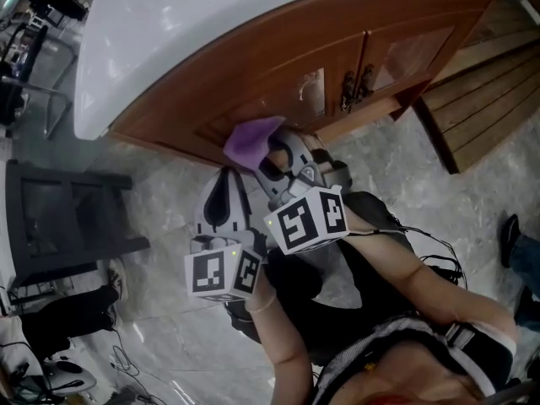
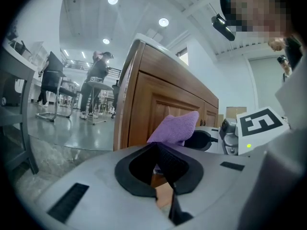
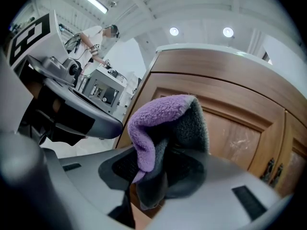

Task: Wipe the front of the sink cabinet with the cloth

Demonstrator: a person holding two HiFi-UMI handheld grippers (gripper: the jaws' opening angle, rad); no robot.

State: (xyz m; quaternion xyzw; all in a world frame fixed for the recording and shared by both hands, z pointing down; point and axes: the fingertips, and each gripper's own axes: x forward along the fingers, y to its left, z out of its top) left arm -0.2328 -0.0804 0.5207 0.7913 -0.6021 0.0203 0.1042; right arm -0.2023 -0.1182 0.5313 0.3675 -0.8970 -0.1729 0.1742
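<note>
My right gripper pinches the cloth by its fold; it looks soft and floppy. My left gripper is pressed together, empty.

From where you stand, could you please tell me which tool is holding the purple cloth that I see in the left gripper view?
Observer: The right tool. Its jaws are shut on the folded cloth.
Operator: Thank you. Is the cloth purple all over?
Observer: No, the right gripper view shows that its other face is grey.
Operator: And where is it along the cabinet?
Observer: In the head view it shows over the lower edge of the cabinet front, left of the door handles. I cannot tell whether it touches the wood.
</note>
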